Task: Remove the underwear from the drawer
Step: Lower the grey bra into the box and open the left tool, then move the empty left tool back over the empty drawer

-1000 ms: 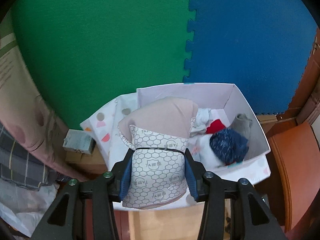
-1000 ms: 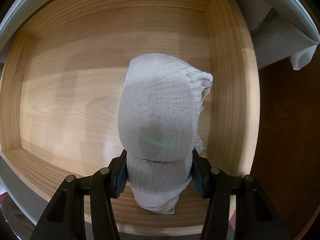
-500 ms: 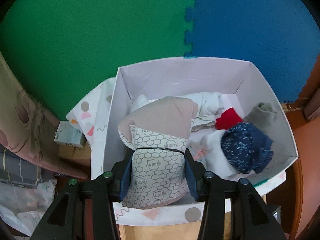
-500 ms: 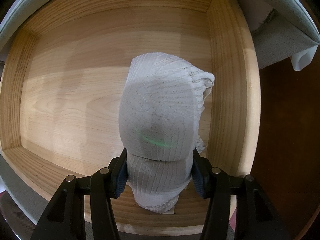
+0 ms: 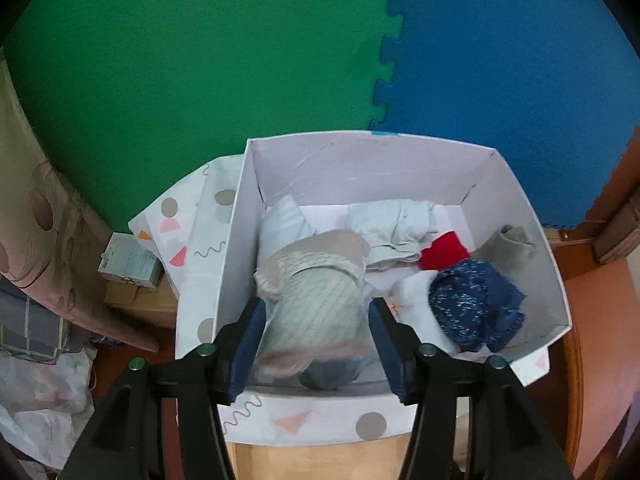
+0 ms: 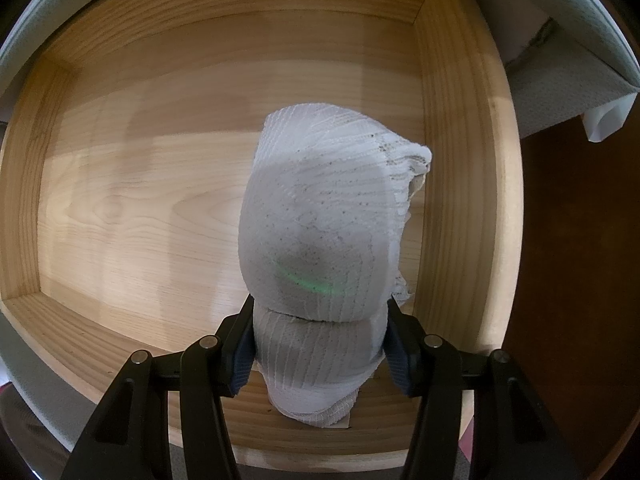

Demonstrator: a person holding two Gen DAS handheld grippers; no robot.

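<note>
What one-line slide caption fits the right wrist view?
Right tool grips rolled white underwear over the otherwise bare wooden drawer.

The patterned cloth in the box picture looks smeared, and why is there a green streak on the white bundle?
Left wrist view: the patterned underwear is motion-blurred, apparently dropping from the opening left tool, while the box stays sharp. Right wrist view: the green streak on the white underwear looks like lens glare; fisheye bends the drawer.
</note>
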